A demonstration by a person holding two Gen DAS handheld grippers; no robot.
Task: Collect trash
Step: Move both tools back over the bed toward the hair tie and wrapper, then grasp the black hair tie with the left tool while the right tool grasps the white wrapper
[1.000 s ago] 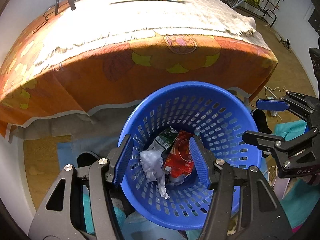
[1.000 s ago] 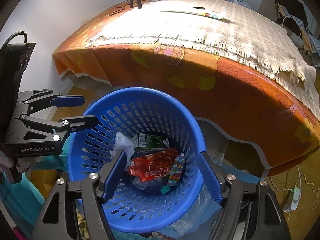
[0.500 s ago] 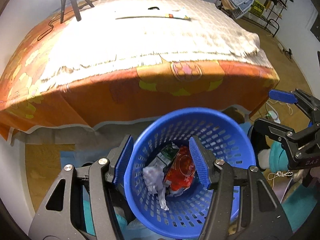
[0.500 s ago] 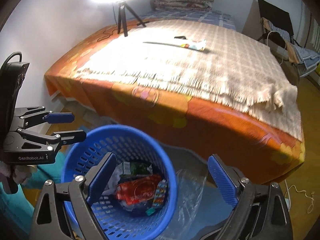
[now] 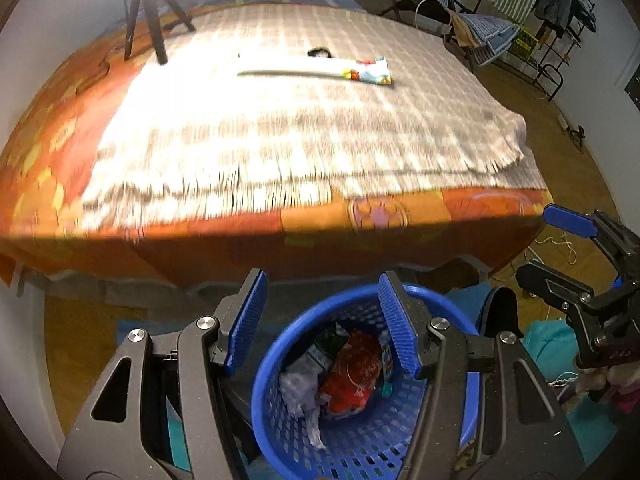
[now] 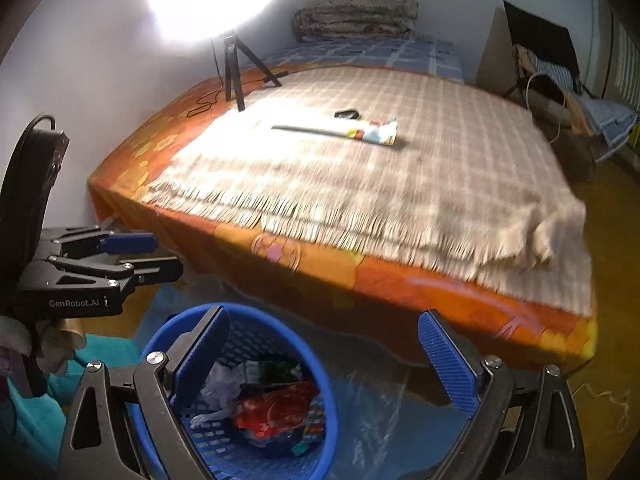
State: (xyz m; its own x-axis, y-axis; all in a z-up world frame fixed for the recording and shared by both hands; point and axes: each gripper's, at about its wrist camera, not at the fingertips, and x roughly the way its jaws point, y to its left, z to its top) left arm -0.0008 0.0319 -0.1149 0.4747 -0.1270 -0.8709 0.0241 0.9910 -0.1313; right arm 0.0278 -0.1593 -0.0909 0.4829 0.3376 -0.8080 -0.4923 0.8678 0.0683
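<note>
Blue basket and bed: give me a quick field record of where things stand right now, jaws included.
basket: blue basket on the floor at the foot of the bed
basket contents: red wrapper, crumpled white paper, green carton
left on bed: colourful wrapper, on the checked blanket
left gripper: jaws open, empty
right gripper: jaws open, empty
other: lamp tripod on the bed

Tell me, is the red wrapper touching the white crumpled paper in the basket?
Touching. The left wrist view shows the red wrapper lying against the white paper in the basket, no gap between.
</note>
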